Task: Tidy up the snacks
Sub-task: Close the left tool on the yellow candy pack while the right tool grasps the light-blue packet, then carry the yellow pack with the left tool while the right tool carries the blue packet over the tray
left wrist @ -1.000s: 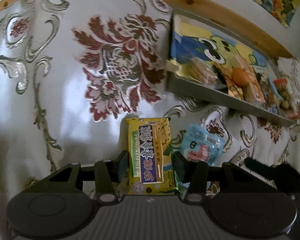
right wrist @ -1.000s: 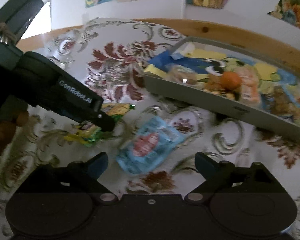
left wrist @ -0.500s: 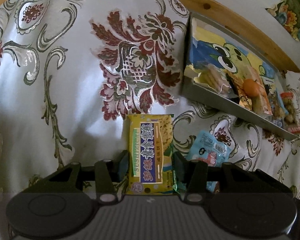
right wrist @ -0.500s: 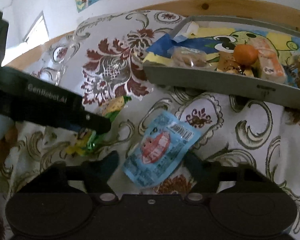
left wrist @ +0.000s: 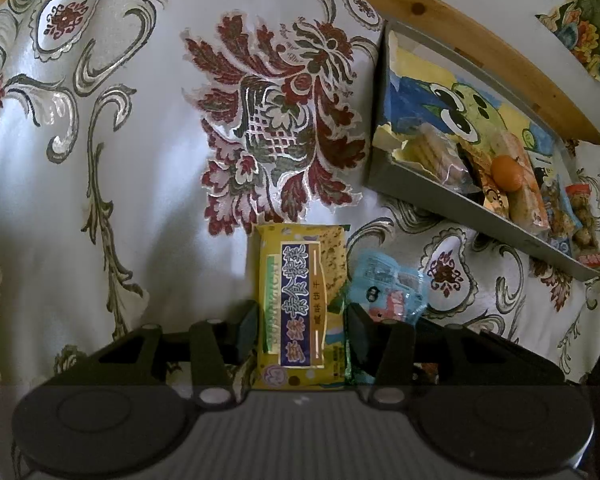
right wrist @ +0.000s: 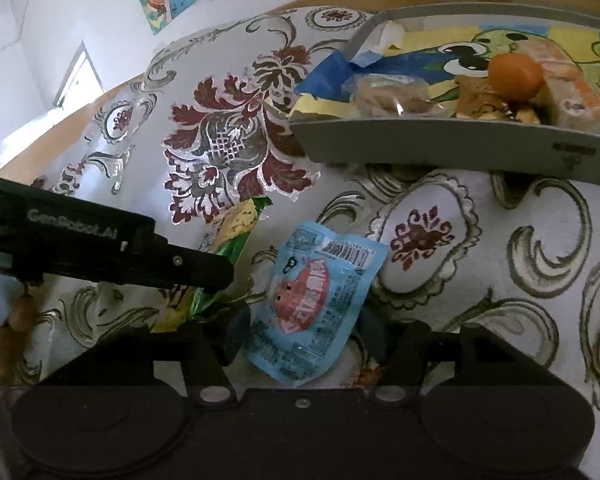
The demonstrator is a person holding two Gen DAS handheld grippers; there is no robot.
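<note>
**Two packets in the fingers, tray beyond**

The yellow packet [left wrist: 302,308] lies lengthwise between the fingers of the left gripper [left wrist: 302,330], which press on its two long sides and grasp it. In the right wrist view only its green and yellow edge [right wrist: 236,236] shows past the left gripper's finger [right wrist: 188,268].

The blue pouch [right wrist: 314,300] lies flat on the cloth [right wrist: 500,260], just right of the yellow packet. The right gripper [right wrist: 304,330] has its fingers set on either side of the pouch's lower half, at or very near its edges; whether they are clamped on it cannot be told.

The grey tray [right wrist: 440,146] sits on the worktop beyond and to the right, apart from both packets. It holds an orange [right wrist: 514,72], a clear bag of biscuits [right wrist: 388,94] and other wrapped snacks.
</note>
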